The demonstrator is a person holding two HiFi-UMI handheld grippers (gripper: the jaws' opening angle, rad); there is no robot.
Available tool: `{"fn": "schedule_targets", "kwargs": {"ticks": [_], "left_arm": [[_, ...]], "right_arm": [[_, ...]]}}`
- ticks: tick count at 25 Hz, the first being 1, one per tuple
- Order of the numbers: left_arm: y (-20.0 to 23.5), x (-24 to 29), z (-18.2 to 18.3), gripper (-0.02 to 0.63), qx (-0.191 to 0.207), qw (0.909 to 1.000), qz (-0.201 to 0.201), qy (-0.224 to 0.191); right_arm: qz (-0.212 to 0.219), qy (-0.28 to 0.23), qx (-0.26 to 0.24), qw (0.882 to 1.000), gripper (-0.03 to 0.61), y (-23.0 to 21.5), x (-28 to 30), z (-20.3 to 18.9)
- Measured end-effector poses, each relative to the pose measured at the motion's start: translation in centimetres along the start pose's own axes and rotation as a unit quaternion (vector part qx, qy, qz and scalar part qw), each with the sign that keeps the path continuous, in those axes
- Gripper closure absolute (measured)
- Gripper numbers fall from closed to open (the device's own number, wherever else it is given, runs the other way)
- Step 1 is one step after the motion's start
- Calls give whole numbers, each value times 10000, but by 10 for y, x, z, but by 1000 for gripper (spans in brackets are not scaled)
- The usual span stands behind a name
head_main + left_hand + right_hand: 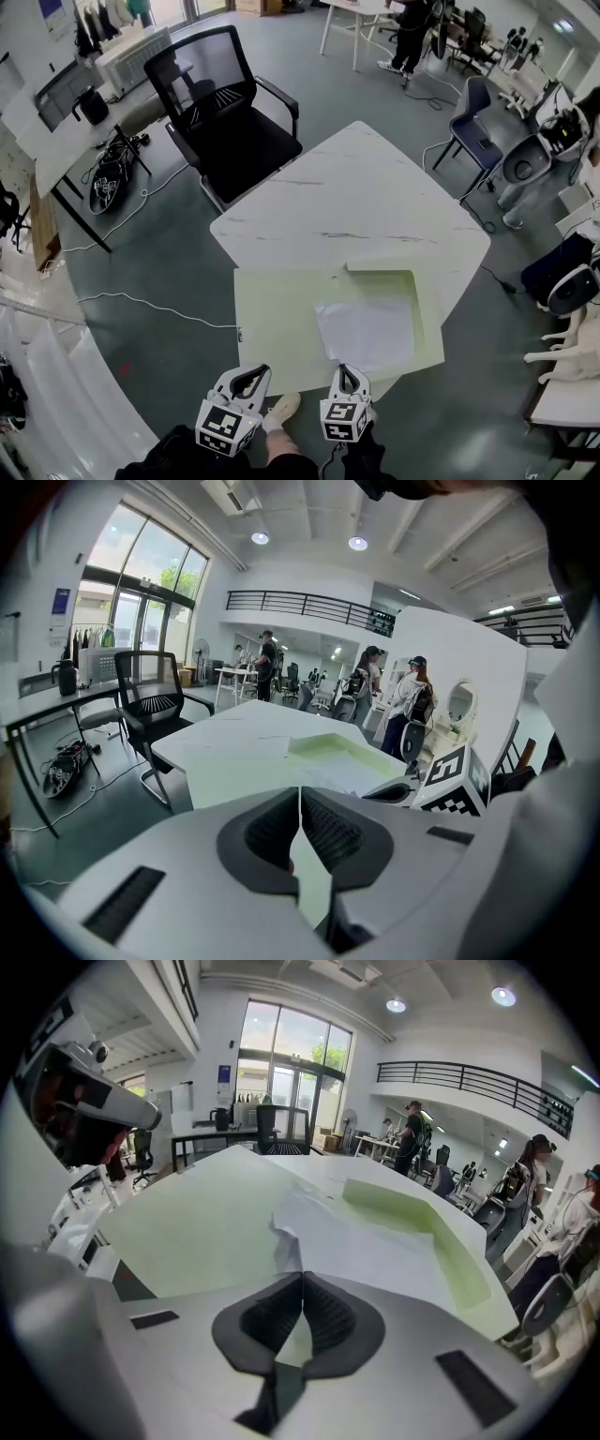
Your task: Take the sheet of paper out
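Sheet: the sheet of paper (366, 333) lies inside the open pale green folder (281, 319) at the near end of the white marbled surface (356, 187). Its near edge is closest to you.
Right tongs: your right tongs (348, 370) are pressed together at that near edge. The paper rucks up right at their tips, so they seem to have pinched only a corner.
Left tongs: your left tongs (251, 373) are together too, with nothing seen between them. They hover at the folder's near edge, and you cannot tell whether they touch it.
Risk, tearing: a thin corner grip is likely to rip or slip if you pull fast or upward.
Risk, folder dragging: nothing visibly pins the folder, so it may slide off the near edge of the surface along with the sheet.
Risk, snagging: the folder's raised far wall and right-hand wall could catch the sheet if you pull it sideways.
Risk, creasing: the ruck may fold flat into a hard crease as you draw the sheet out.
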State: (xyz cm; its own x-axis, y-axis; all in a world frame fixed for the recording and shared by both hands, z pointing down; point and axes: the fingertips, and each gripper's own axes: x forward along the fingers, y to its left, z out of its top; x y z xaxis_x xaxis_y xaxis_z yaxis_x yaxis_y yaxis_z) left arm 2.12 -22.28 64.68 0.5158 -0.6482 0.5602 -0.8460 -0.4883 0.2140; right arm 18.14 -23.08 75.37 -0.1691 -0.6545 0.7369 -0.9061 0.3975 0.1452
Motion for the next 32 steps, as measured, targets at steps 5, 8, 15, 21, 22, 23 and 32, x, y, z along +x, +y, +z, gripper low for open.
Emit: {"fn": "schedule_targets", "kwargs": {"ticks": [5, 8, 15, 21, 22, 23, 32], "left_arm": [[-1, -12, 9, 586, 69, 9999, 3, -105], [-4, -25, 16, 586, 146, 9997, -19, -192], [-12, -62, 33, 586, 325, 9985, -66, -427], [-20, -89, 49, 586, 484, 9966, -210, -637], [-23, -93, 51, 586, 503, 9962, -239, -673], [-27, -98, 52, 586, 523, 9958, -266, -701], [-37, -130, 61, 586, 657, 9925, -442, -926]], "right_arm": [[-104, -156, 63, 9998, 560, -1, -14, 11], [-171, -287, 127, 9994, 560, 1, -27, 18], [-389, -645, 197, 9970, 560, 4, -70, 41], [-581, -953, 293, 9933, 560, 11, -108, 63], [-615, -999, 301, 9926, 560, 12, -115, 66], [-655, -1036, 305, 9920, 560, 12, -124, 70], [-907, -1410, 432, 9849, 560, 24, -173, 93]]}}
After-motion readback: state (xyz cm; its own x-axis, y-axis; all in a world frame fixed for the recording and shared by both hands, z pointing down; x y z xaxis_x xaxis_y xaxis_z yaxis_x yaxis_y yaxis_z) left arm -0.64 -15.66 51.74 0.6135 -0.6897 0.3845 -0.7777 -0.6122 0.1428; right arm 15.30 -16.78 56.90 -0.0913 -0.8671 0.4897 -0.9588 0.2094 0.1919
